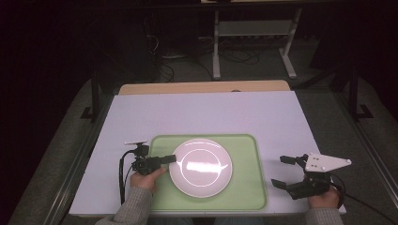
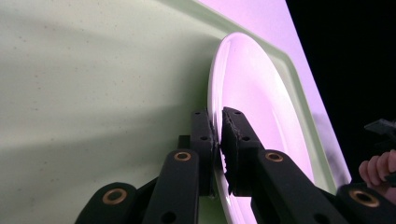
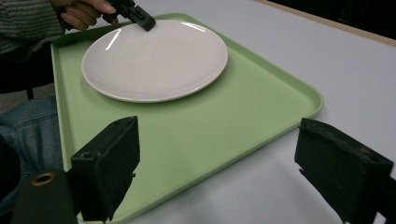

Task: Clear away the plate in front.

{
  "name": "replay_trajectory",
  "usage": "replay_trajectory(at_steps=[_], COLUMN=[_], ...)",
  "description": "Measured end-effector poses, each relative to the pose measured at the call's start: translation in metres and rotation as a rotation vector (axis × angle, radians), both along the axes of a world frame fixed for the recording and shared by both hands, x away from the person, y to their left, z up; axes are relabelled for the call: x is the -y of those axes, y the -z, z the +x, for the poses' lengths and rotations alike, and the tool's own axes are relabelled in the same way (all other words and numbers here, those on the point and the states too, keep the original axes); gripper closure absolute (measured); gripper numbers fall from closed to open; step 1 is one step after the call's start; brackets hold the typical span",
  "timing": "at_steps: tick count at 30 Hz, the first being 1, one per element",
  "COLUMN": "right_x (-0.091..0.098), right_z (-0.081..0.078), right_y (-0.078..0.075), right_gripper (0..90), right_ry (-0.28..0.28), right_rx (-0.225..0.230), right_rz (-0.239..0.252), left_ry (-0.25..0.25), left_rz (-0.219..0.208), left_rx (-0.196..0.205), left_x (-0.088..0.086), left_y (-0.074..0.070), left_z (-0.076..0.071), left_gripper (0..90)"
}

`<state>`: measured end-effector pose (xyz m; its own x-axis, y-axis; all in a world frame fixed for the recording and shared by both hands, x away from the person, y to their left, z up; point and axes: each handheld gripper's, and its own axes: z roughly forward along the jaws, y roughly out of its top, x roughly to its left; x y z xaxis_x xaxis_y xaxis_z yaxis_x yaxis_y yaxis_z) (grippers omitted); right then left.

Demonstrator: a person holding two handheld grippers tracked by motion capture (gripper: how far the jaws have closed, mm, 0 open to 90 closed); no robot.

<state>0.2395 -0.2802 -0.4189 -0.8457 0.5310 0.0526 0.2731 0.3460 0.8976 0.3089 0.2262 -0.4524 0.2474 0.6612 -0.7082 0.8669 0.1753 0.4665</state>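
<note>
1. High view: a white plate [image 1: 201, 167] lies on a pale green tray [image 1: 244, 154], left of the tray's middle. The tray sits on a white board [image 1: 206, 115] over a wooden table [image 1: 202, 87] whose far edge shows. No brand, label or writing can be read on anything. The room behind is dark, with a grey carpet, cables and a white metal stand [image 1: 253, 42].
2. High view: the left gripper [image 1: 172, 158] reaches the plate's left rim. The right gripper [image 1: 284, 171] rests on the board just right of the tray, jaws spread wide with nothing between them; a grey three-cornered plate tops it.
3. Left gripper view: the left gripper's [image 2: 217, 140] two black jaws pinch the rim of the plate [image 2: 261, 102], one pad under it, one on top. The tray [image 2: 93, 93] fills the left side.
4. Right gripper view: the right gripper [image 3: 224, 163] has its jaws wide apart above the tray's [image 3: 224, 116] near corner. The plate [image 3: 156, 58] lies farther off, the left gripper [image 3: 140, 18] on its far rim.
</note>
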Motion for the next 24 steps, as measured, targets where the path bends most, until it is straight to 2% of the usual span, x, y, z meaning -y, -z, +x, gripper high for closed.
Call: replay_trajectory(at_steps=[20,24], right_x=[-0.0014,-0.0017], right_z=[0.0010,0.0018], right_y=[0.0009,0.0019], right_gripper=[13.2,13.2], right_ry=[-0.001,-0.002], right_rx=[-0.009,-0.018], right_rz=[-0.007,-0.009], left_ry=[0.007,0.009], left_rz=[0.055,0.040], left_rx=[-0.003,-0.010], left_x=[0.0001,-0.0007], left_y=[0.0029,0.0045], left_z=[0.0002,0.0004], left_gripper=[80.9,80.5])
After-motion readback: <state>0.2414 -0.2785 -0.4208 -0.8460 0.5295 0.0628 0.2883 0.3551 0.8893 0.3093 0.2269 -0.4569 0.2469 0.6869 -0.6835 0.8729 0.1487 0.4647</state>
